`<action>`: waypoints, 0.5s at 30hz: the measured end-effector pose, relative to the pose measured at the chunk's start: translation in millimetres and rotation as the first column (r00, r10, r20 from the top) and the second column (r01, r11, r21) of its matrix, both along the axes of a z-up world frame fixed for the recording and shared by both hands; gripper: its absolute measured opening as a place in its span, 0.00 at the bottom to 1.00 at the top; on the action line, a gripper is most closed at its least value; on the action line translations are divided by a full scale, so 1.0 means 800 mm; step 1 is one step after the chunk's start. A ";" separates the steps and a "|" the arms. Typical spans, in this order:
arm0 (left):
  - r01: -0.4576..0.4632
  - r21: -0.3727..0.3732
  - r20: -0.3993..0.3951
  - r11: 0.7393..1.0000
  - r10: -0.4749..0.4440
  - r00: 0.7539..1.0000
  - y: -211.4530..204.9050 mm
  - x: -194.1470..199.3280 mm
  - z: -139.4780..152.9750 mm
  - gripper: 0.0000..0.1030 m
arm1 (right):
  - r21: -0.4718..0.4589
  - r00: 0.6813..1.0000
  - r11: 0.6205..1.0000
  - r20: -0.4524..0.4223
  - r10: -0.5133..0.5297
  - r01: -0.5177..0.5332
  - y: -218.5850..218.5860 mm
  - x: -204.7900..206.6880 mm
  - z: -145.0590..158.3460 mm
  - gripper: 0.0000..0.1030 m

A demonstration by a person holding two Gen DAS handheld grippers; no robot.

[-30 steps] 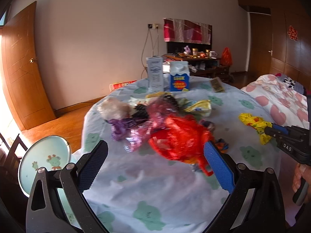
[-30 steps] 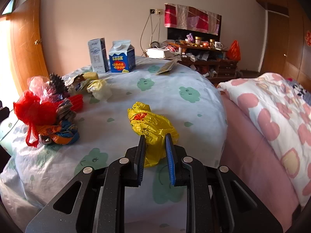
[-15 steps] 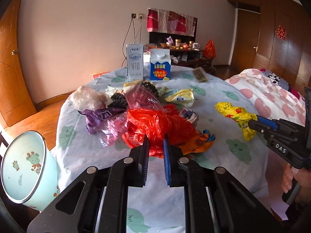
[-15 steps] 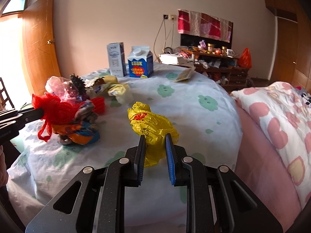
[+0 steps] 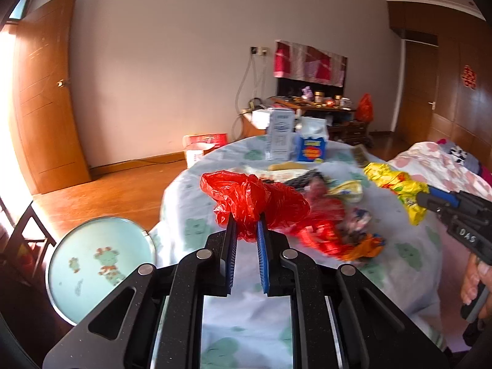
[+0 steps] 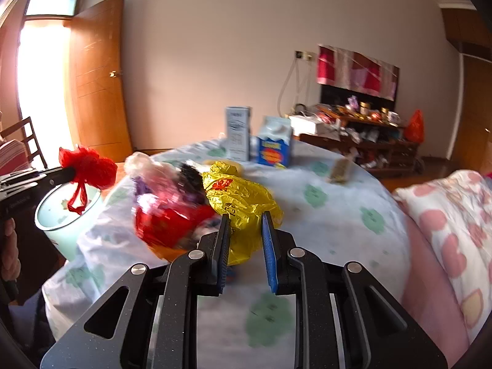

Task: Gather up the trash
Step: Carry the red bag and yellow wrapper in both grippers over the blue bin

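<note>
My left gripper point(image 5: 247, 226) is shut on a red plastic bag point(image 5: 255, 196) and holds it lifted off the table. In the right wrist view the red bag point(image 6: 89, 164) hangs above the pale blue bin point(image 6: 69, 215). My right gripper point(image 6: 244, 223) is shut on a crumpled yellow plastic bag point(image 6: 240, 196), held above the table. It also shows in the left wrist view point(image 5: 396, 184), off to the right. A heap of mixed wrappers and bags point(image 5: 335, 212) lies on the round table point(image 5: 233, 323).
The bin point(image 5: 98, 264) stands on the floor left of the table. Two cartons, white point(image 5: 279, 135) and blue point(image 5: 312, 146), stand at the table's far side. A bed with a pink-heart cover point(image 6: 452, 224) is on the right. A wooden door point(image 5: 46, 92) is at left.
My left gripper closed on the red bag and lifted it left toward the bin. My right gripper lifted the yellow bag and carried it left over the trash heap.
</note>
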State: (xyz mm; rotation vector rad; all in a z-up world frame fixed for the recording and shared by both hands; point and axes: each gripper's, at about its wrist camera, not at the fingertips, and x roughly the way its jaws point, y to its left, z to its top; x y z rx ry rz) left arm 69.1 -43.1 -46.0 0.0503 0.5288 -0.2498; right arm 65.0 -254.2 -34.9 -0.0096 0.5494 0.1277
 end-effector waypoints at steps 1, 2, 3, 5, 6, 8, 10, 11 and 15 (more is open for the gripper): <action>-0.017 0.001 -0.003 1.000 0.017 1.000 0.009 0.001 -0.001 0.12 | 0.000 1.000 1.000 0.003 0.009 -0.009 0.006 0.002 0.002 0.20; -0.030 0.003 -0.003 1.000 0.030 1.000 0.017 0.001 -0.002 0.12 | -0.002 1.000 1.000 0.007 0.025 -0.025 0.015 0.007 0.004 0.20; -0.045 0.007 -0.003 0.999 0.045 0.999 0.025 0.002 -0.004 0.12 | -0.005 0.999 0.999 0.012 0.040 -0.040 0.024 0.011 0.006 0.20; -0.076 0.011 -0.008 0.997 0.076 0.997 0.043 0.003 -0.007 0.12 | -0.006 0.997 0.998 0.018 0.070 -0.070 0.039 0.019 0.007 0.20; -0.089 0.013 -0.010 0.996 0.089 0.996 0.050 0.003 -0.008 0.12 | -0.004 0.996 0.996 0.020 0.085 -0.085 0.048 0.024 0.009 0.20; -0.118 0.021 -0.013 0.993 0.118 0.993 0.066 0.004 -0.011 0.12 | -0.001 0.994 0.994 0.024 0.111 -0.111 0.063 0.031 0.012 0.20; -0.142 0.024 -0.017 0.990 0.143 0.990 0.081 0.005 -0.012 0.12 | 0.003 0.990 0.990 0.027 0.140 -0.140 0.082 0.042 0.015 0.20; -0.155 0.028 -0.017 0.987 0.156 0.988 0.087 0.005 -0.013 0.12 | 0.007 0.988 0.989 0.028 0.149 -0.149 0.090 0.045 0.016 0.20; -0.205 0.035 -0.018 0.978 0.206 0.978 0.115 0.008 -0.013 0.12 | 0.010 0.980 0.980 0.029 0.198 -0.199 0.126 0.060 0.021 0.20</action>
